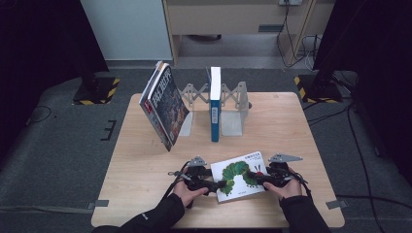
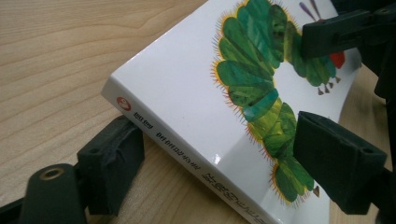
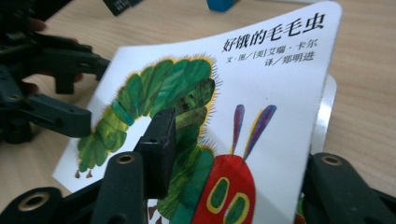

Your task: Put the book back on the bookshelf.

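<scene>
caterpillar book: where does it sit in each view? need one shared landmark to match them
High view: caterpillar book lies at the table's near edge, between left gripper and right gripper.
Left gripper view: book runs diagonally from centre to lower right, spine toward the camera.
Right gripper view: book fills the centre, cover bowed upward.
Shared landmark: the green caterpillar on the cover.

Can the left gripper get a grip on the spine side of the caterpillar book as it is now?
Probably yes. The left gripper already straddles the caterpillar book at its spine edge, one of its fingers below and one on the cover, with nothing between them.
</scene>
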A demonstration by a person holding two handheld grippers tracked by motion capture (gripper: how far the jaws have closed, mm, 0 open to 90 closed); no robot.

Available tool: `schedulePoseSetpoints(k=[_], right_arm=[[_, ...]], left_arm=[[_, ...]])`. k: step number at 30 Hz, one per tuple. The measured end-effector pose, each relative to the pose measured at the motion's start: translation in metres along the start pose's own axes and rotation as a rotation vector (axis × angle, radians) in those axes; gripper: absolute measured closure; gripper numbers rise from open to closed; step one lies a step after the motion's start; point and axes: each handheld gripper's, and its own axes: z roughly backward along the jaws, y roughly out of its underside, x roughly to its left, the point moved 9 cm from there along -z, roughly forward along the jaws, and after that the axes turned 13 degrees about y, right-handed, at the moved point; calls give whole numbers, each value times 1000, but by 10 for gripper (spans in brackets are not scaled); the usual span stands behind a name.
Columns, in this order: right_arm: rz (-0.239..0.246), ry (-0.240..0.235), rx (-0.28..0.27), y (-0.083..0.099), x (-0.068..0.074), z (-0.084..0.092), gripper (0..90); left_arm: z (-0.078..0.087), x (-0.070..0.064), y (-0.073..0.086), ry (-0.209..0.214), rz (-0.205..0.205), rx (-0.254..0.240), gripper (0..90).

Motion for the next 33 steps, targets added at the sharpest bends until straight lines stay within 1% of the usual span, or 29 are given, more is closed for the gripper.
schedulePoseSetpoints(k=[3, 5, 7, 11, 14, 17, 19, 20, 22, 24, 26, 28, 30, 33], right_arm=[[-9, 1, 15, 3, -1, -3, 490], [-7, -7, 12, 2, 0, -3, 489], [-6, -9, 15, 3, 1, -4, 488], [-9, -31, 6, 2, 4, -3, 488], [2, -47, -2, 1, 7, -3, 488], [4, -60, -7, -1, 10, -3, 486], [1, -66, -7, -1, 10, -3, 462], [5, -62, -7, -1, 10, -4, 433], [7, -53, -7, -2, 11, -5, 395], [19, -47, 0, -1, 11, -4, 376], [17, -37, -2, -2, 9, -4, 343], [13, -11, -5, -3, 4, -4, 318], [16, 29, -12, -4, -3, -2, 307], [1, 47, -17, -4, -7, -2, 309]], left_arm=[[1, 1, 0, -13, -11, 7, 186], [0, 0, 0, -23, -25, 29, 193], [0, 0, 0, -29, -29, 36, 200], [0, 0, 0, -5, -8, 30, 214], [-1, -2, -1, 18, 4, 25, 212], [-1, -2, 0, 23, 6, 21, 206], [-1, -2, 0, 25, 19, 14, 206], [-1, -3, 0, 28, 26, 11, 206], [-2, -3, 0, 34, 26, -3, 205], [-2, -3, 0, 35, 22, -7, 207], [-2, -3, 0, 35, 20, -7, 211], [-1, -2, 1, 28, 11, -3, 221], [-1, -2, 1, 19, 0, -1, 237], [-1, -1, 1, 15, -2, -1, 244]])
